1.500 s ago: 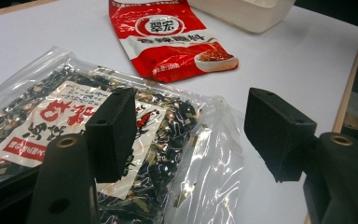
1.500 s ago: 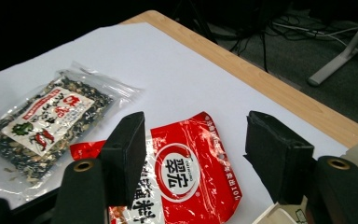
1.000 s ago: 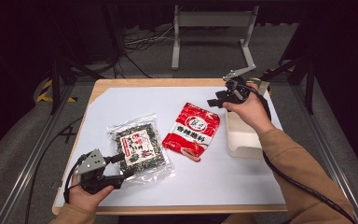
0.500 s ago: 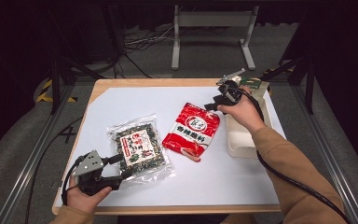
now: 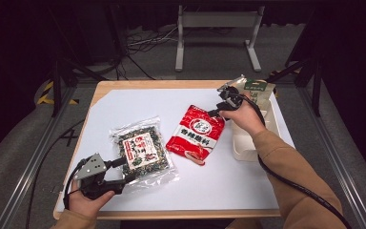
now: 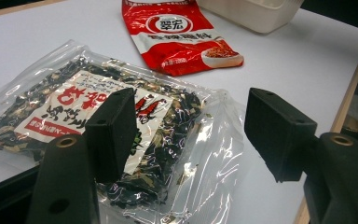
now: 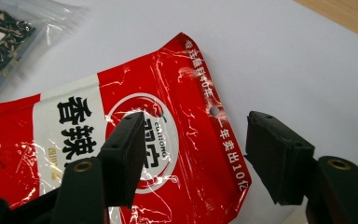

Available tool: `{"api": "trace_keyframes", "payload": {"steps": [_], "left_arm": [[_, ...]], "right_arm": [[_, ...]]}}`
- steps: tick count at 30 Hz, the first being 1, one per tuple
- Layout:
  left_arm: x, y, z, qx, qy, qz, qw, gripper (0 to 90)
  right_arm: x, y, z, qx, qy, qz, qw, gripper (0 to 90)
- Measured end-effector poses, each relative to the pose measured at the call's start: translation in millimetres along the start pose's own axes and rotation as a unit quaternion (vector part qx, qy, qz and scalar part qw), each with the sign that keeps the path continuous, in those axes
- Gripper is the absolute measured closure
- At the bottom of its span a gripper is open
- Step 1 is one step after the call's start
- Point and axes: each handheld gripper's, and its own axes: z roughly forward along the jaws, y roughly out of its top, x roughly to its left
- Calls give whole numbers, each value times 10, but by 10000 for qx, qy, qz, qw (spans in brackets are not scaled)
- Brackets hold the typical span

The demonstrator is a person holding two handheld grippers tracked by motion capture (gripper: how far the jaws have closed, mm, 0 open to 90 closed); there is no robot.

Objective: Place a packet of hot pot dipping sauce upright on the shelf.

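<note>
The red sauce pouch (image 5: 196,135) lies flat and sealed mid-table on the white sheet, white label band, punched top edge away from the person; just left, apart, lies the clear dried-seaweed bag (image 5: 142,150), flat

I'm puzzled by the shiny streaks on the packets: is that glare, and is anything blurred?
High view: bright white table, dark surroundings, slightly soft. Left gripper view: white glare streaks on the clear seaweed bag, near black pads blurred. Right gripper view: glare on the red sauce packet, print sharp.

The high view looks forward and down over the table (image 5: 138,102); both tongs' cameras sit close, sharing the red packet (image 6: 177,37) at 12 o'clock.
</note>
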Motion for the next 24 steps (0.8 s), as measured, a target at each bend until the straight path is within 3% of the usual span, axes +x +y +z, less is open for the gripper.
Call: {"api": "trace_keyframes", "payload": {"steps": [24], "left_arm": [[3, -2, 0, -12, -41, -35, 10000, 348]], "right_arm": [[-16, -18, 242, 569, -188, 88, 9982, 348]]}}
